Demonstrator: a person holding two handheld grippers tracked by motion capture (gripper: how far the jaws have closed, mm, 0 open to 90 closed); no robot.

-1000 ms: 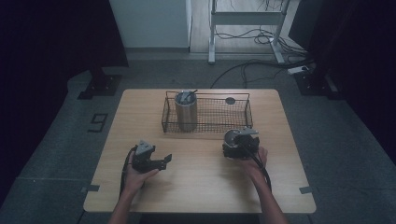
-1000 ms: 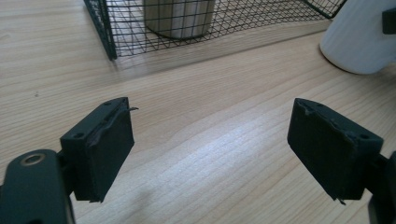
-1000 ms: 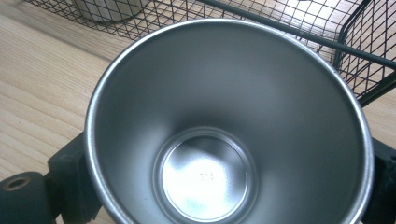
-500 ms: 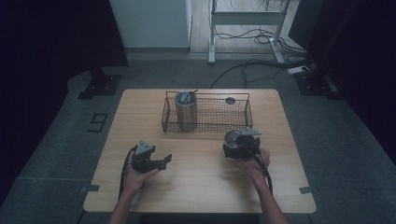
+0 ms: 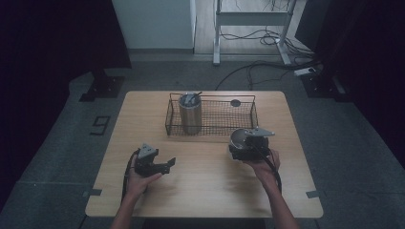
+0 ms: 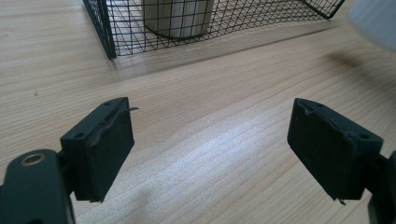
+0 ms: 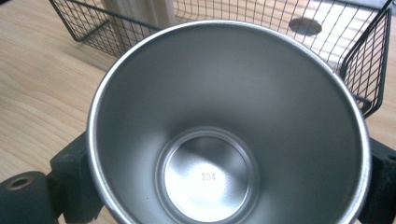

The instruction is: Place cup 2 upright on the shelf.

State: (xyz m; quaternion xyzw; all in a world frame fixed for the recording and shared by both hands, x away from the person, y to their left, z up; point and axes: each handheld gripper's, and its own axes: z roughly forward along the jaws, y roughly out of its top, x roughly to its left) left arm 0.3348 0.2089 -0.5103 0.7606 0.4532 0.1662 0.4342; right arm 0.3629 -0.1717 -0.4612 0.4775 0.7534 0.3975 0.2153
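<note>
Right gripper is clamped on a steel cup, with one black jaw on each side of the cup's wall low in the right gripper view. The cup hangs just above the table, near the right end of the wire basket and just short of its front wall. Left gripper rests well apart on the left side of the table; its jaws stand apart with bare wood between them and hold nothing.

The likeliest trouble is a slip. The wall is smooth, polished and tapered, widening from the base to the rim, so pads that squeeze a cone may work it loose, and a quick tilt could let it rotate or drop onto the wood. If the cup is bound for the basket, a second risk is its rim or base catching the top wire of the front wall on a low approach, which would drag the light basket. The tall cylinder standing at the basket's left end and the small dark disc on its floor are well clear.

The cup's long axis runs from mouth to base, roughly along the jaws. Its open mouth faces back toward the gripper's camera and up, and the stamped base points away and down toward the table.
</note>
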